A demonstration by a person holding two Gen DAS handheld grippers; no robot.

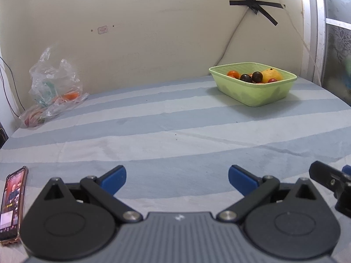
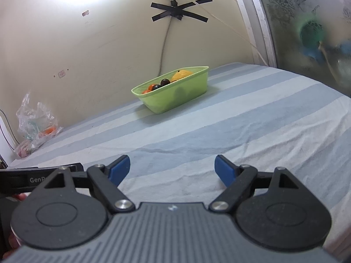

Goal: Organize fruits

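A light green basket [image 1: 258, 94] [image 2: 175, 100] stands at the far right of the striped table, close to the wall. Inside it lie a yellow mango [image 1: 271, 75] [image 2: 182, 75], dark plums [image 1: 257, 76] [image 2: 164, 82] and small red-orange tomatoes [image 1: 233, 73] [image 2: 151, 87]. My left gripper [image 1: 177, 178] hovers open over the near edge of the cloth, nothing between its blue pads. My right gripper [image 2: 172, 168] is also open and holds nothing, well short of the basket. Part of the right gripper [image 1: 329, 179] shows at the right edge of the left wrist view.
A crumpled clear plastic bag [image 1: 54, 87] [image 2: 35, 125] with rubber bands and something orange lies at the far left by the wall. A phone [image 1: 13, 206] with a lit screen rests at the near left. A cable hangs down the wall behind the basket. The blue-and-white striped cloth [image 1: 175, 127] covers the table.
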